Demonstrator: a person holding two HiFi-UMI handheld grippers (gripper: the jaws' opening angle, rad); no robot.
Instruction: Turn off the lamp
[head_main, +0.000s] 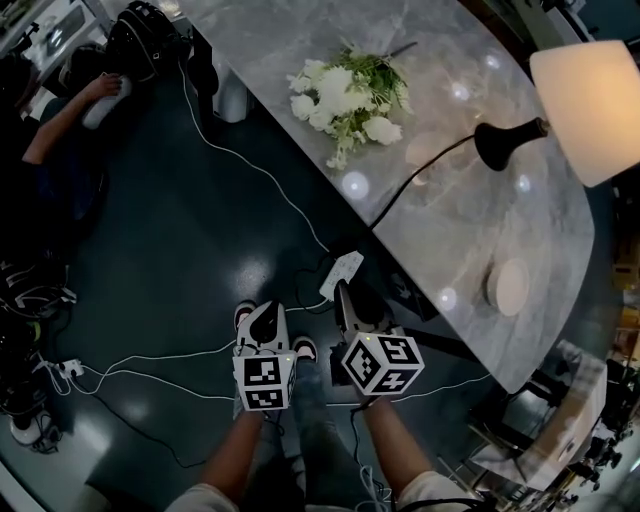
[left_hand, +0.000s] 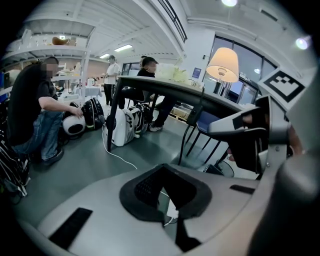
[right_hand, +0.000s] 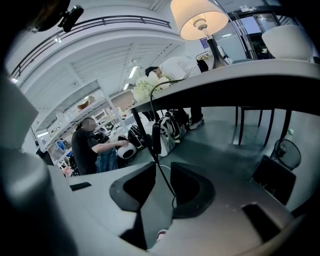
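The lamp stands on the marble table (head_main: 450, 230) at the right, with its cream shade (head_main: 590, 105) and black base (head_main: 505, 145). Its black cord (head_main: 420, 172) runs off the table edge down toward the floor. In the right gripper view an inline switch (right_hand: 156, 138) hangs on the cord just beyond my right gripper (right_hand: 162, 167). That gripper is open, and the cord passes between the pads without being pressed. My left gripper (left_hand: 162, 167) is shut and empty, low beside the right one (head_main: 345, 292). The shade (right_hand: 198, 19) shows above the table edge.
White flowers (head_main: 350, 100) and a round white object (head_main: 508, 287) lie on the table. A white power strip (head_main: 341, 272) and white cables (head_main: 150, 375) lie on the dark floor. A seated person (left_hand: 42, 115), bags (left_hand: 125, 125) and chair legs (left_hand: 197, 137) stand beyond.
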